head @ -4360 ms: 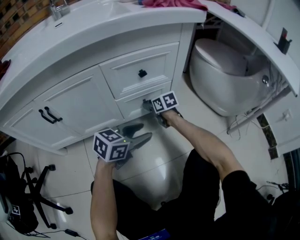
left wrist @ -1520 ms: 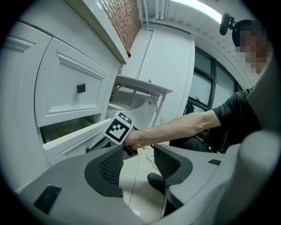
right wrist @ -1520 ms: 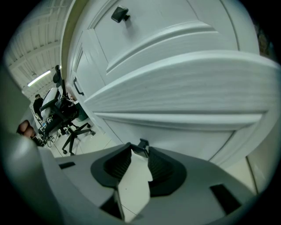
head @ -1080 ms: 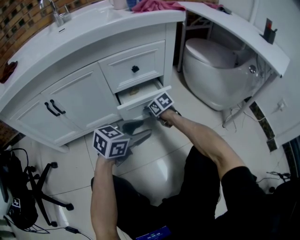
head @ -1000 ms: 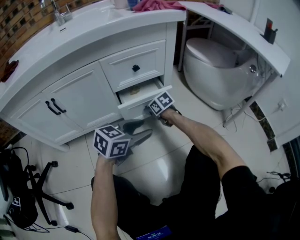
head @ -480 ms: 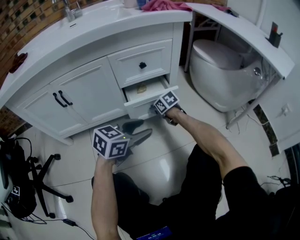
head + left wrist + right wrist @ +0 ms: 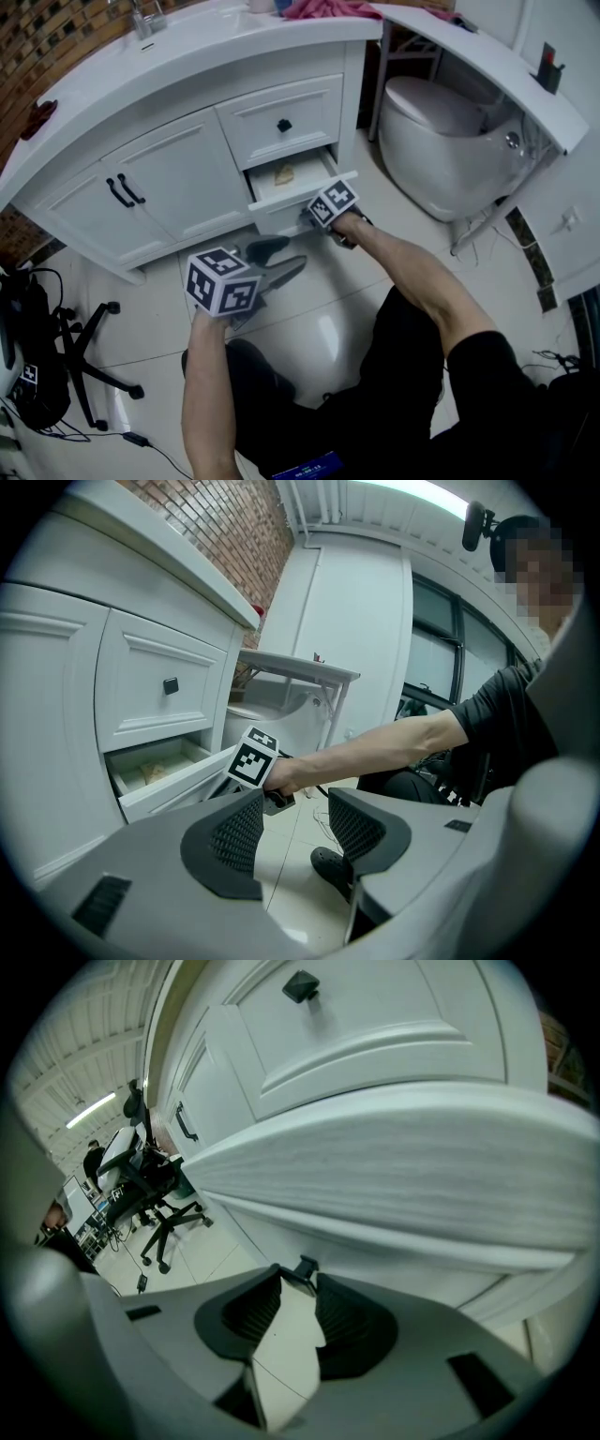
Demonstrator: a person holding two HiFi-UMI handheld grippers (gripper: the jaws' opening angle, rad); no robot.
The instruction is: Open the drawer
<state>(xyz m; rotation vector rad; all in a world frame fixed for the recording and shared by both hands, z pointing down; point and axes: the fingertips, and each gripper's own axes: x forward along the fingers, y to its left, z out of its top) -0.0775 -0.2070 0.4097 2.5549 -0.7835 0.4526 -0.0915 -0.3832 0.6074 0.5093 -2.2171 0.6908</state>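
Note:
The white vanity's lower drawer [image 7: 302,191] stands partly pulled out, and a small tan item [image 7: 284,173] lies inside. My right gripper [image 7: 310,218] sits at the drawer front below its marker cube. Its jaws are shut on the small black knob [image 7: 305,1267] under the drawer front [image 7: 394,1176]. My left gripper [image 7: 284,260] hovers over the floor tiles in front of the vanity, open with nothing between its fingers. In the left gripper view the left gripper [image 7: 295,827] looks toward the open drawer [image 7: 169,785].
The upper drawer [image 7: 281,120] with its black knob is closed. Two cabinet doors with black handles [image 7: 122,190] stand to the left. A toilet [image 7: 450,141] is at the right under a white shelf [image 7: 487,56]. An office chair base [image 7: 84,366] stands at the lower left.
The lower drawer, closed in the oldest frame, has slid a little farther out over the last second with my right gripper on its knob. My left gripper has hardly moved.

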